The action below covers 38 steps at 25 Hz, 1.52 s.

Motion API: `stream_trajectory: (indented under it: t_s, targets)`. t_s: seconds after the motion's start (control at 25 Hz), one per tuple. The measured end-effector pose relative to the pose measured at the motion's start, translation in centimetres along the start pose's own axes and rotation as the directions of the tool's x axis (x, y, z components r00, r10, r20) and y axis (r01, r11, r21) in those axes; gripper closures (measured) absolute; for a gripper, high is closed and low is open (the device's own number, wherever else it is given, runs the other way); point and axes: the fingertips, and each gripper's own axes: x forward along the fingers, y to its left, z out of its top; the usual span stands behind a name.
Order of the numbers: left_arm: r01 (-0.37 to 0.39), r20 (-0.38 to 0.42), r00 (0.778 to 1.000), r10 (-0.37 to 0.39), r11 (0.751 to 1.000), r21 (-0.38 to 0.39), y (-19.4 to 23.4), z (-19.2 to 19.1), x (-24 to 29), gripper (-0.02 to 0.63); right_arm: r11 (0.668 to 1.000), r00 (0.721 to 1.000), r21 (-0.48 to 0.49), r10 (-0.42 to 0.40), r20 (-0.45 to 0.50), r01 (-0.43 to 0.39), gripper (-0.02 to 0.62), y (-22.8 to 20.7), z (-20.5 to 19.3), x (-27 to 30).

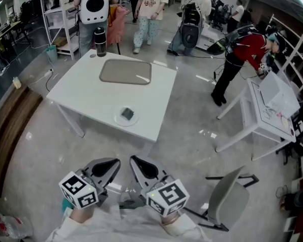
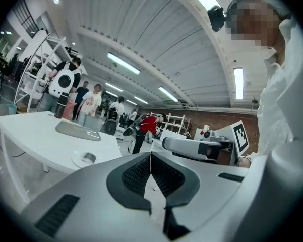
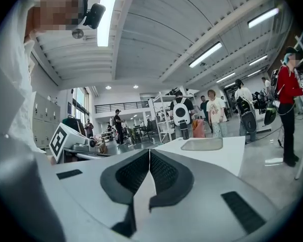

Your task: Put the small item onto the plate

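Both claws are shut, pads pressed together with nothing between them. In the head view the left claw (image 1: pixel 111 164) and right claw (image 1: pixel 137 164) sit side by side at the lower middle of the frame, well short of the tabletop (image 1: pixel 85 92) and touching nothing. Each claw's own view shows the same: the left claw (image 2: pixel 150 158) and the right claw (image 3: pixel 149 155) have their ribbed dark pads meeting along one line. The item (image 1: pixel 127 114) is small, dark grey and roughly square. It lies on the plate (image 1: pixel 118 118), a pale round dish near the tabletop's edge nearest the claws, just above the centre of the frame. In the left gripper view the item (image 2: pixel 89 158) and plate (image 2: pixel 76 160) show at the lower left. Farther up the tabletop lie a grey tray (image 1: pixel 126 72) and, at its far corner, a dark bottle (image 1: pixel 100 42). A grey chair (image 1: pixel 229 198) stands on the floor at the lower right.
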Motion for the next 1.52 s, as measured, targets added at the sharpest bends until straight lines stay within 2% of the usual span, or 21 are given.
stream_trajectory:
  t_s: [0.2, 0.32, 0.64, 0.8, 1.04, 1.24, 1.52]
  targets:
    - [0.039, -0.028, 0.999, -0.041, 0.998, -0.043, 2.0, -0.8, 1.2, 0.595, 1.000, 0.999, 0.019, -0.024, -0.032, 0.025, 0.580, -1.3, -1.1, 1.8]
    - [0.054, -0.044, 0.997, -0.058, 0.994, -0.095, 3.0, -1.8, 1.9, 0.595, 0.998, 0.997, 0.052, -0.025, -0.066, 0.028, 0.580, -2.2, -2.5, 2.5]
    - [-0.012, -0.079, 0.997, -0.002, 0.983, -0.181, 8.5, -2.1, 5.2, 0.596, 0.995, 0.990, 0.092, 0.040, -0.137, -0.028, 0.580, -6.9, -4.0, 7.1]
    - [-0.007, -0.108, 0.994, -0.011, 0.987, -0.159, 11.6, -0.6, 8.1, 0.597, 0.996, 0.988, 0.087, 0.038, -0.153, -0.025, 0.580, -11.0, -3.3, 10.0]
    - [-0.031, -0.107, 0.994, 0.015, 0.989, -0.148, 16.3, 2.5, 12.7, 0.596, 0.998, 0.984, 0.060, 0.045, -0.171, -0.035, 0.580, -16.4, -1.2, 14.4]
    - [-0.044, -0.064, 0.997, 0.033, 0.982, -0.186, 19.1, 4.7, 15.2, 0.597, 0.996, 0.979, 0.063, 0.074, -0.190, -0.063, 0.580, -19.4, -0.4, 17.2]
    - [-0.090, -0.087, 0.993, 0.076, 0.982, -0.167, 22.3, 5.4, 17.8, 0.596, 0.994, 0.973, 0.059, 0.099, -0.208, -0.088, 0.580, -22.6, -0.2, 19.7]
